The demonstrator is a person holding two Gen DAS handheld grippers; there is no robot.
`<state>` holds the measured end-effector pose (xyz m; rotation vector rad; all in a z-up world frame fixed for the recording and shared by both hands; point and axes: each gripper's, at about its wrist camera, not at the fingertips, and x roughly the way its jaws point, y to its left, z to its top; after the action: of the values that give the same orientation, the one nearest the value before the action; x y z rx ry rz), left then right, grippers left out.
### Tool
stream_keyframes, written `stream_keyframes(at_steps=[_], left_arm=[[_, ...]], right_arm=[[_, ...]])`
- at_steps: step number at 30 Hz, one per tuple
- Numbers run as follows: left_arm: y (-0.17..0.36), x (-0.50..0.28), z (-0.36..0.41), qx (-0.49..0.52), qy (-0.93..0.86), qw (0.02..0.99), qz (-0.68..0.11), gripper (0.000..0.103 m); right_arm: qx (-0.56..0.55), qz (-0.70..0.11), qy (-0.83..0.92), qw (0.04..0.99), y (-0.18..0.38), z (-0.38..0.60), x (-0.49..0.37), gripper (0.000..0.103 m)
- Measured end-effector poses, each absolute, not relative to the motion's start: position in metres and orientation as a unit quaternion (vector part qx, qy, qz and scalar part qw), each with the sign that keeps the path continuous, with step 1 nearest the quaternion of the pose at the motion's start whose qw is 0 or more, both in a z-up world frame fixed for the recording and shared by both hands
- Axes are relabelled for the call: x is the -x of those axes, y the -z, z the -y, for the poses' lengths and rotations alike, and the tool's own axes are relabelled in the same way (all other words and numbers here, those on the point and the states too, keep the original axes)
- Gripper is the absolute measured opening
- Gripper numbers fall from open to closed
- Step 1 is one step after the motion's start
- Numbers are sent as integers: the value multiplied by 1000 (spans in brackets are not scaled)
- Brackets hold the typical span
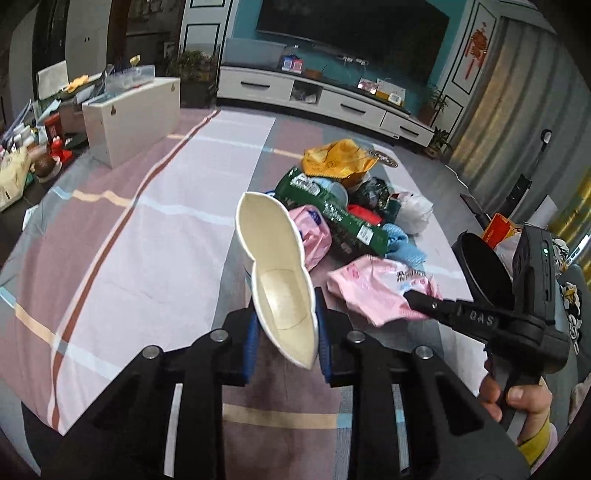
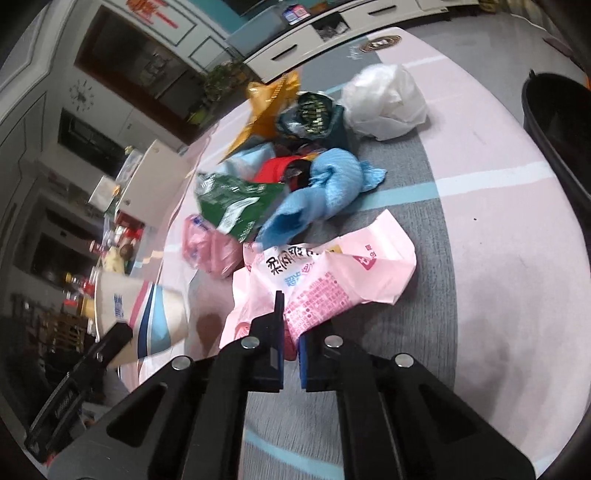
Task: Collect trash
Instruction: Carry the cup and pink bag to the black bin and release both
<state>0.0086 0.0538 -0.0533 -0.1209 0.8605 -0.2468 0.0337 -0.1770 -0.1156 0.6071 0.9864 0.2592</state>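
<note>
While the left gripper [image 1: 284, 341] points down over the table, we find its 2 blue-padded fingers [image 1: 250, 345] clamped on a crushed white paper cup [image 1: 277, 273], squeezed flat between the pads with its mouth facing the camera. We record the same cup in the right wrist view at the lower left, showing pink and blue stripes on its outer wall.

We find the right gripper [image 2: 291, 354] closed on a pink printed plastic bag [image 2: 325, 280]; its fingers stand nearly together, with a fold of the bag pinched between the pads. In the left wrist view this gripper enters from the right, its tip on the same pink bag, and a hand [image 1: 517, 402] grips its handle.

We note the remaining trash heaped on the striped tablecloth [image 1: 155, 236] just beyond both grippers: a green wrapper [image 2: 236, 206], a light blue cloth [image 2: 325, 192], a second pink bag [image 2: 207, 247], a yellow bag [image 1: 336, 158], a dark foil packet [image 2: 310, 110], a red item [image 2: 277, 168] and a crumpled white plastic bag [image 2: 384, 101]. The white bag lies slightly apart from the heap, on its far right.

A black bin [image 2: 557, 129] stands at the right edge of the table area. Behind the heap we observe a white cabinet [image 1: 317, 96] under a dark screen [image 1: 351, 29].
</note>
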Motion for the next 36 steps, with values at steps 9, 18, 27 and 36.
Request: stream_keyframes(at_steps=[9,18,27,36], left_arm=[[33,1,-48,64,162,903,-392,27],[6,7,-13,44,226,903,-362,27],[-6,2,44,5,280,893,-351,28],[-4,-10,121,-27,356,865,-352,28]], right_arm=[[-235,-447,-175,845,78,173,13,6],[-239,-371,-127,888,41,225,39,6],[-293,-321,-25,900,45,305,59,6],[-308,-286,93,903,60,371,85,6]])
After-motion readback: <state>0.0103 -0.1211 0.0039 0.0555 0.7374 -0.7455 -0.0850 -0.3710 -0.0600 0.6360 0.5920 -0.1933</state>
